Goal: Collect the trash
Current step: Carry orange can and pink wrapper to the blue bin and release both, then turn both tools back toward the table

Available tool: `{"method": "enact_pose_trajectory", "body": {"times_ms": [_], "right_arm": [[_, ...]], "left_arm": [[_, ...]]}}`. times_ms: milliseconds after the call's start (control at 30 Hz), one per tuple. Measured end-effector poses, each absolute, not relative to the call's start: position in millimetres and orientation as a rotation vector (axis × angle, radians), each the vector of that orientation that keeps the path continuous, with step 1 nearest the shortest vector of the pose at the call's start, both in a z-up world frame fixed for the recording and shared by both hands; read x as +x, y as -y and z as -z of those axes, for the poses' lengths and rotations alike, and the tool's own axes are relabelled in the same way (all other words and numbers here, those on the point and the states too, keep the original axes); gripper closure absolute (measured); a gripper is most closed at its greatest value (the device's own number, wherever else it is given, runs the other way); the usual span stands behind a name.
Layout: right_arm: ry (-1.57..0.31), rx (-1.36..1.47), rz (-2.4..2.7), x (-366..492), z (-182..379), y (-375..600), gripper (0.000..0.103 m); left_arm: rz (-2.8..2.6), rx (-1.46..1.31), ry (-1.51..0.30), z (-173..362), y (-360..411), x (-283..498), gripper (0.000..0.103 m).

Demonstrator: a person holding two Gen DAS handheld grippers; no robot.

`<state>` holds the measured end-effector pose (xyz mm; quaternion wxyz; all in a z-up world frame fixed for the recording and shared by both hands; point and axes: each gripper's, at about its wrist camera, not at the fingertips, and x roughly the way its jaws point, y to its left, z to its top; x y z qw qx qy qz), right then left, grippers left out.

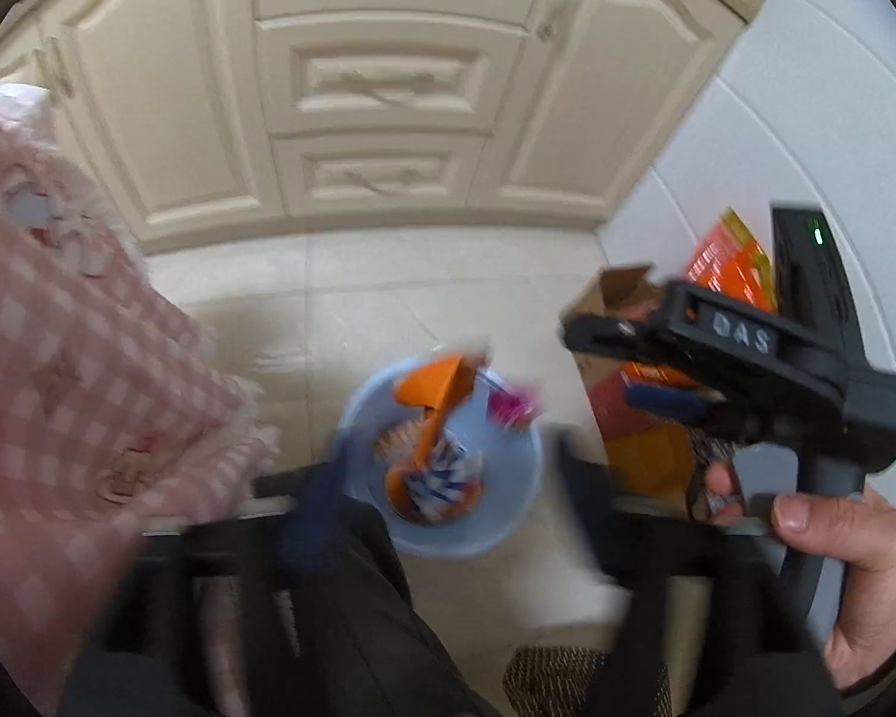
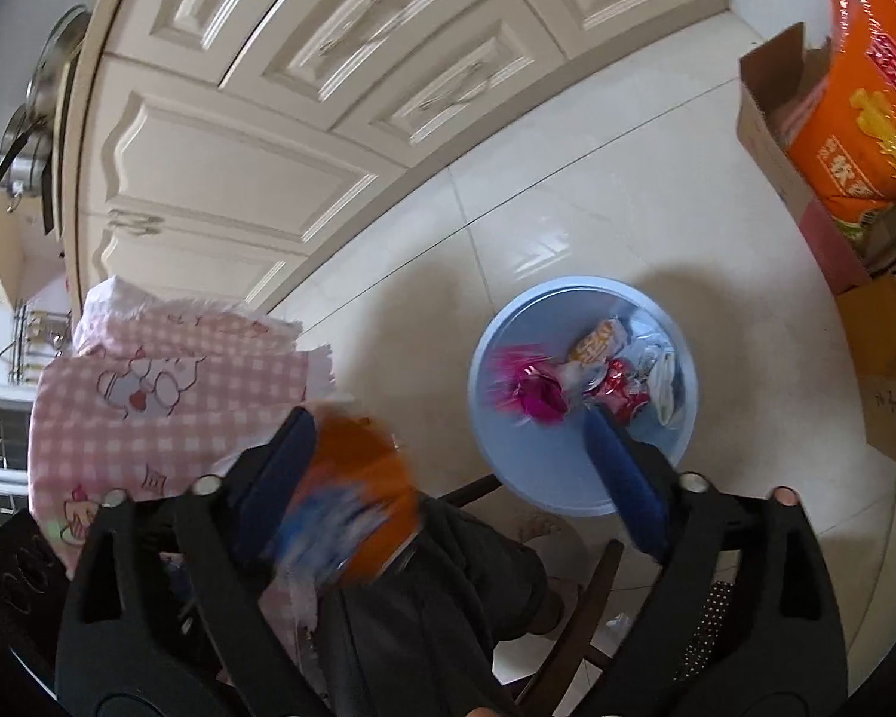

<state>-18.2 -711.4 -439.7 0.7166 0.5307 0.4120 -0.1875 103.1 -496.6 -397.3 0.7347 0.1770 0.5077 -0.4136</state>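
So the blue bin is sitting on the pale tile floor, right in front of the cream cabinets. There's already trash in it: a red wrapper, a yellowish one and some white bits. A pink foil wrapper shows blurred over the bin's rim, touching neither gripper. An orange wrapper with blue and white print is smeared with blur too; from the right wrist it sits just beside the left finger, and from the left wrist it appears over the bin's middle. Can't tell if it touches a pad.

Right gripper has its jaws spread wide, nothing pinched between them. Left gripper is blurry but its jaws stand apart too, bin showing through the gap.

Off to one side there's a pink checked cloth, on the other cardboard boxes with orange packs in them.
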Motion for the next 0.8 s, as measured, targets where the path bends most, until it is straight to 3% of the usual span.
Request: {"method": "enact_pose_trajectory", "body": {"times_ms": [800], "right_arm": [[-0.905,1.022,0.483,-22.9,390.9,695.6,0.006]], "left_arm": [[0.913,0.375,-0.974,324.6,470.0,81.1,0.014]]}}
